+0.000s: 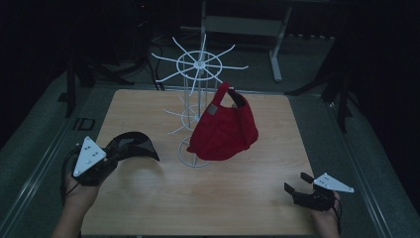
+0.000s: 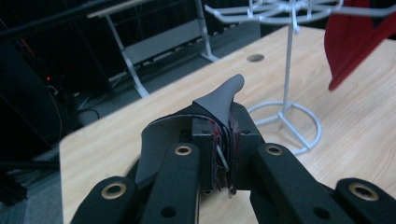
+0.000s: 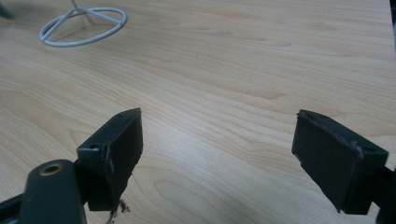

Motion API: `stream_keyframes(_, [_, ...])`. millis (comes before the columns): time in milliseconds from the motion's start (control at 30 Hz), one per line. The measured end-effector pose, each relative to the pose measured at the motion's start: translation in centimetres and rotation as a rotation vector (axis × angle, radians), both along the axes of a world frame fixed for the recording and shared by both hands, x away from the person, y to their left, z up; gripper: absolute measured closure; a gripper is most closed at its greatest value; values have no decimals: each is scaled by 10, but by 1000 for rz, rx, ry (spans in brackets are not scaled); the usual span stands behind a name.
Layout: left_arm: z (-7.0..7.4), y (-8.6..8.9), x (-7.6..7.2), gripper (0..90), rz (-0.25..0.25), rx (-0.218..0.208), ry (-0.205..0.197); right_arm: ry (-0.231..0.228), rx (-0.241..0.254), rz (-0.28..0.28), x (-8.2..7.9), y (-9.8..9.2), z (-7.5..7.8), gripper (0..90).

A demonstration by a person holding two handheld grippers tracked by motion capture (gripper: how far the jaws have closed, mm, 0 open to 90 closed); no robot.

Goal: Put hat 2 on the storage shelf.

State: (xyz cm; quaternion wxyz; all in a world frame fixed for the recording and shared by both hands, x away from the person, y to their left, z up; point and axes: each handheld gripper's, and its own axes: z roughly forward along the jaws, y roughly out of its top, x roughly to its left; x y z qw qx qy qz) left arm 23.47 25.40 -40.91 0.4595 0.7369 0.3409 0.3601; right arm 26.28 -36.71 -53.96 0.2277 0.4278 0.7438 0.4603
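Both grippers (image 1: 111,157) are black, each topped by a grey three-cornered plate (brass-ringed screw holes).

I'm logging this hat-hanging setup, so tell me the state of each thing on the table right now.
Black cap: clamped in the left gripper, lifted off the table.
Red cap: hanging on the rack.
Rack: upright, most arms bare.
Right gripper: open, nothing between the jaws, low over the table.

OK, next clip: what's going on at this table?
A person works with tongs in each hand. The left tongs are shut on a dark cap, held above the wooden table. A red cap hangs on the white wire rack. The right tongs sit open and empty near the table's right front corner.
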Motion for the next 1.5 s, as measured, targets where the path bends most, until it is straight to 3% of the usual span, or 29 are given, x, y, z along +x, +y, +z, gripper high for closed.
stream_keyframes(67, [7,2,0,846,-24,-16,-15,-10,2,4,0,0,1,163])
stream_keyframes(300, [26,11,-5,846,-183,-50,-59,-7,8,3,0,-1,1,163])
stream_keyframes(433, [38,12,-12,846,-226,-63,-95,-4,7,6,0,0,0,163])
stream_keyframes(600, [57,9,-15,845,-228,-28,-151,-3,5,4,-1,-1,0,164])
stream_keyframes(667, [62,9,-14,845,-235,-34,-165,-5,7,5,-1,-1,0,163])
stream_keyframes(733, [75,10,-8,845,-241,-34,-189,-6,6,2,-1,-2,0,164])
stream_keyframes(900, [92,10,3,845,-243,-45,-197,-1,13,1,-1,-2,-1,164])
stream_keyframes(1167, [112,-7,-6,844,-286,-23,-251,2,10,3,-1,-1,-2,164])
stream_keyframes(1233, [117,-11,-7,844,-309,-37,-261,1,11,5,-1,-1,-1,164])
stream_keyframes(1500, [143,-28,-4,844,-348,-21,-303,0,10,2,-1,-2,-1,163])
